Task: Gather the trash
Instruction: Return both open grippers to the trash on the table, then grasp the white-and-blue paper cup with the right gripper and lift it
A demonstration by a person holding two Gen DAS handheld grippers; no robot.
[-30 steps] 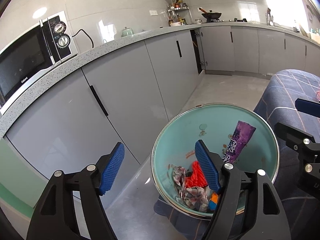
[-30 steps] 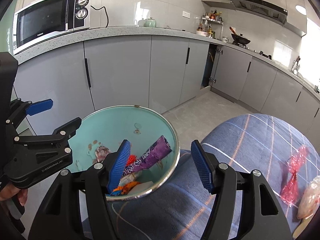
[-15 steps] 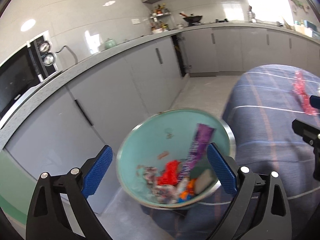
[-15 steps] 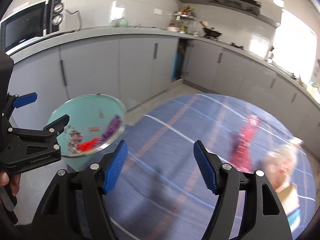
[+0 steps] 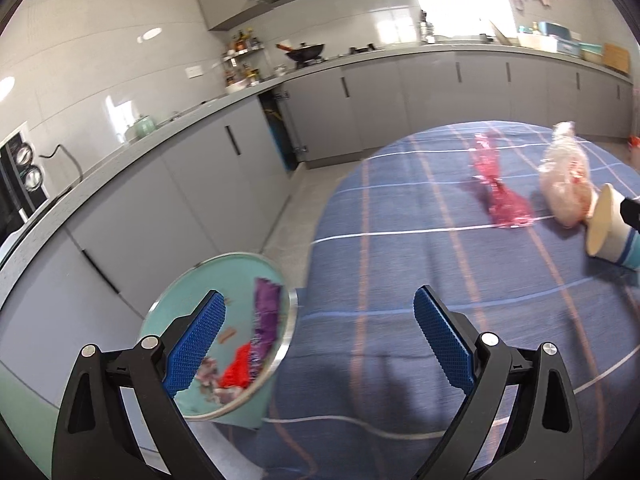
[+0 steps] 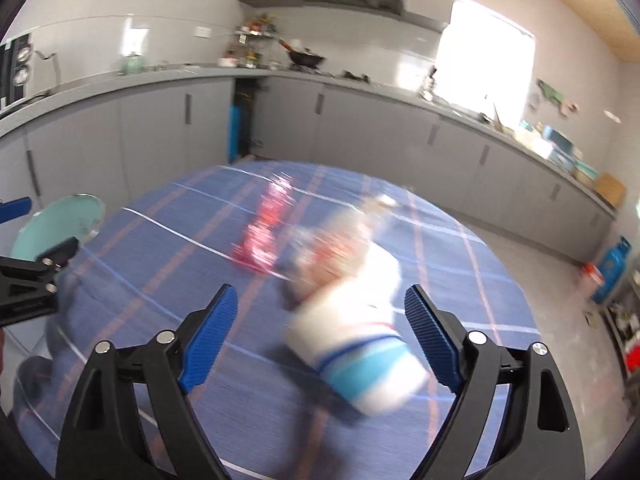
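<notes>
A teal trash bin (image 5: pixel 208 276) with a metal rim stands at the table's left edge, holding a purple wrapper (image 5: pixel 266 312) and red scraps (image 5: pixel 238 368). My left gripper (image 5: pixel 320 340) is open and empty, over the blue plaid tablecloth (image 5: pixel 400 240) beside the bin. On the cloth lie a pink wrapper (image 5: pixel 500 196), a clear bag (image 5: pixel 566 184) and a tipped paper cup (image 5: pixel 608 228). My right gripper (image 6: pixel 320 340) hangs over the blurred cup (image 6: pixel 360 352), jaws opening, the pads clear of it. The pink wrapper (image 6: pixel 264 236) and bag (image 6: pixel 340 248) lie just beyond.
Grey kitchen cabinets (image 5: pixel 224 184) run behind the table, with a wok (image 5: pixel 306 50) on the counter and a microwave (image 5: pixel 20 176) at far left. A blue gas cylinder (image 6: pixel 612 268) stands on the floor to the right. The left gripper's finger (image 6: pixel 28 280) shows by the bin (image 6: pixel 60 224).
Both grippers swung right, away from the bin and over the table. Both jaws widened. The cup, bag and pink wrapper came into close view.
</notes>
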